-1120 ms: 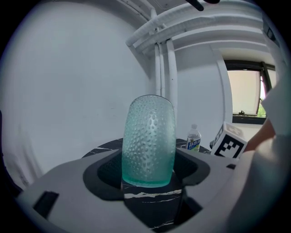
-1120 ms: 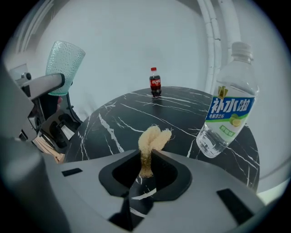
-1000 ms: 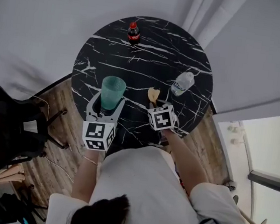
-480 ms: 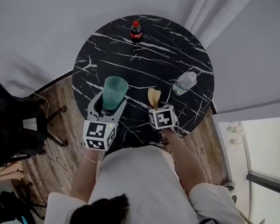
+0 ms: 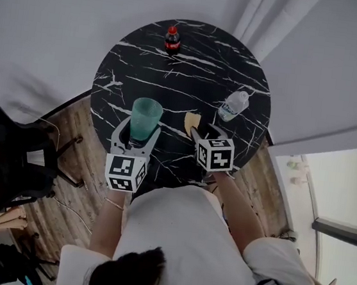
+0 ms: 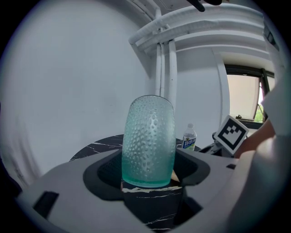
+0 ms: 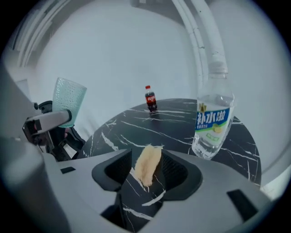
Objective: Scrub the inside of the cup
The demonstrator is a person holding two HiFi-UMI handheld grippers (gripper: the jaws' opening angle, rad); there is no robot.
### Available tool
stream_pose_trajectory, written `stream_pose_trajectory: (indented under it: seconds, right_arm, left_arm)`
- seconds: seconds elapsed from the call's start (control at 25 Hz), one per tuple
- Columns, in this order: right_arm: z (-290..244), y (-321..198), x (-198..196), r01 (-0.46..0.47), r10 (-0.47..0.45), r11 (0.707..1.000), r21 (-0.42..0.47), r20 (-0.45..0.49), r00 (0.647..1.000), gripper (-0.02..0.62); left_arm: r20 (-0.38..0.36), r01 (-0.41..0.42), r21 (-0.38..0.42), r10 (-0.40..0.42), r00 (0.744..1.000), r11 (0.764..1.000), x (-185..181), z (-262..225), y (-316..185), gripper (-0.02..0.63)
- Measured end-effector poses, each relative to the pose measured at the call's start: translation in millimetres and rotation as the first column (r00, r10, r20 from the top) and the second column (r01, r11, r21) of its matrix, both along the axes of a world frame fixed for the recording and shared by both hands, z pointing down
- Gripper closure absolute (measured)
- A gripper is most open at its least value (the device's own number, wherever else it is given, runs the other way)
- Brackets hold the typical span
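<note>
- On the round black white-veined marble table, the dimpled teal glass cup is kept upright, clamped by the left gripper.
- The pale yellow sponge piece is seen lying loose between the right gripper's jaws, which have just been opening.

Round black marble counter with white veins against a plain pale grey wall. Brown wood-plank floor below, black office chair at left, bright dark-framed window at right, soft even light.
</note>
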State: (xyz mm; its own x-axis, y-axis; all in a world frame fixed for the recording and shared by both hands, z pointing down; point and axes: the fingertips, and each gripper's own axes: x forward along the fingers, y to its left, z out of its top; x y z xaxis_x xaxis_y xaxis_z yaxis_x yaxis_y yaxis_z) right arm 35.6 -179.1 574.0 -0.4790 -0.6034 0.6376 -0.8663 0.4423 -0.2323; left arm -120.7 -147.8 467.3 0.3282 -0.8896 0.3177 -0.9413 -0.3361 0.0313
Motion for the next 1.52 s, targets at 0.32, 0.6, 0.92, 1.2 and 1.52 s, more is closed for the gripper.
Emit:
stream_pose_trajectory:
  seconds: [0.32, 0.6, 0.92, 1.2, 1.52]
  right_arm:
    - [-61.9, -2.7, -55.1, 0.179, -0.212, 0.970, 0.167, 0.205, 0.955, 0.548]
    - [-67.0, 3.1, -87.7, 0.271, -0.306, 0.946, 0.175, 0.222, 0.926, 0.551]
    - [-65.2, 11.2, -93.8, 0.295, -0.333, 0.935, 0.196, 0.200, 0.922, 0.551]
    - [-50.4, 26.9, -95.9, 0.320, -0.347, 0.929, 0.186, 0.135, 0.928, 0.551]
    - [-34.1, 37.3, -100.7, 0.322, -0.339, 0.936, 0.141, 0.116, 0.934, 0.551]
  left_arm:
    - [0.011, -0.043, 0.004, 0.043, 0.999, 0.999, 8.9, 0.6, 4.0, 0.281]
    - [0.094, -0.136, -0.039, 0.139, 0.986, 0.990, 28.5, 19.5, 18.2, 0.281]
    - [0.155, -0.176, -0.126, 0.195, 0.969, 0.976, 31.1, 49.4, 27.2, 0.281]
    - [0.221, -0.199, -0.202, 0.242, 0.945, 0.959, 31.2, 78.8, 30.5, 0.281]
    - [0.297, -0.234, -0.323, 0.334, 0.895, 0.917, 35.2, 111.6, 37.4, 0.282]
